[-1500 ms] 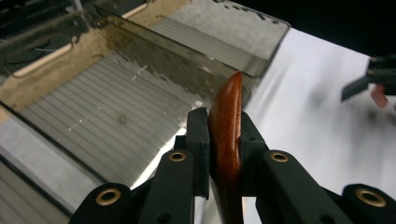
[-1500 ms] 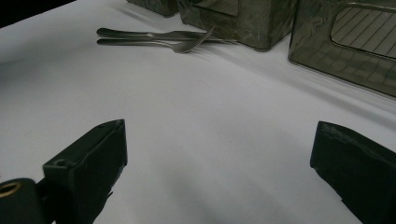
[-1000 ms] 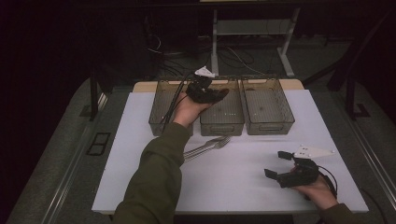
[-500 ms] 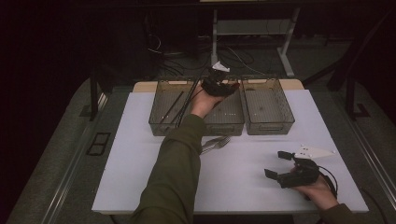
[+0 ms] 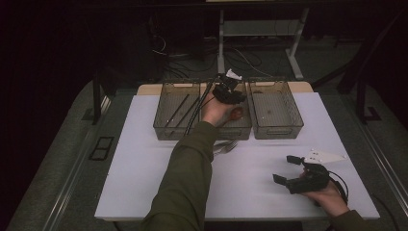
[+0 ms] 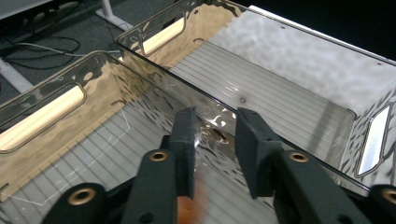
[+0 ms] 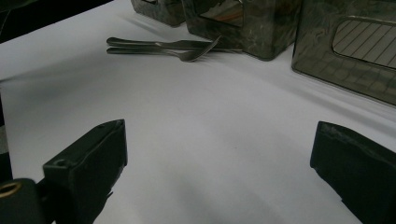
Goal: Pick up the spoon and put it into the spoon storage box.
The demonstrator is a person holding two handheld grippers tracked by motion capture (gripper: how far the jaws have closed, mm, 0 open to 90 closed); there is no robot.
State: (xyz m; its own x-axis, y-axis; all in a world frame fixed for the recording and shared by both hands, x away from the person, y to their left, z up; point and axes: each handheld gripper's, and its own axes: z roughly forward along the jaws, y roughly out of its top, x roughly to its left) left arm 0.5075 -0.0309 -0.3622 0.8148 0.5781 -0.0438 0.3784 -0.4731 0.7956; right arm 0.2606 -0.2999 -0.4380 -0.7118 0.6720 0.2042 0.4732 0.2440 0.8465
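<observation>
Three clear plastic bins stand in a row at the back of the white table top (image 5: 144, 183). My left gripper (image 5: 230, 95) hangs over the middle bin (image 5: 240, 131). Its jaws have just been opening. In the left gripper view the left gripper (image 6: 215, 122) shows a gap with bin floor behind it. A blurred reddish-brown thing (image 6: 187, 207) lies just under the jaws, free of the pads, and shows beside the hand as the reddish-brown thing (image 5: 235, 114). My right gripper (image 5: 284, 168) rests open at the front right, with bare table between the jaws of the right gripper (image 7: 219, 129).
The left bin (image 5: 161, 129) holds thin dark sticks (image 5: 177, 109). The right bin (image 5: 279, 130), seen also as the right bin (image 6: 289, 107), has nothing in it. Metal forks (image 5: 225, 146) lie in front of the middle bin; the forks (image 7: 177, 46) are ahead of my right gripper.
The left hand moved right from the left bin's edge to over the middle bin and lower. A reddish-brown thing now shows in that bin. The right hand kept still.
</observation>
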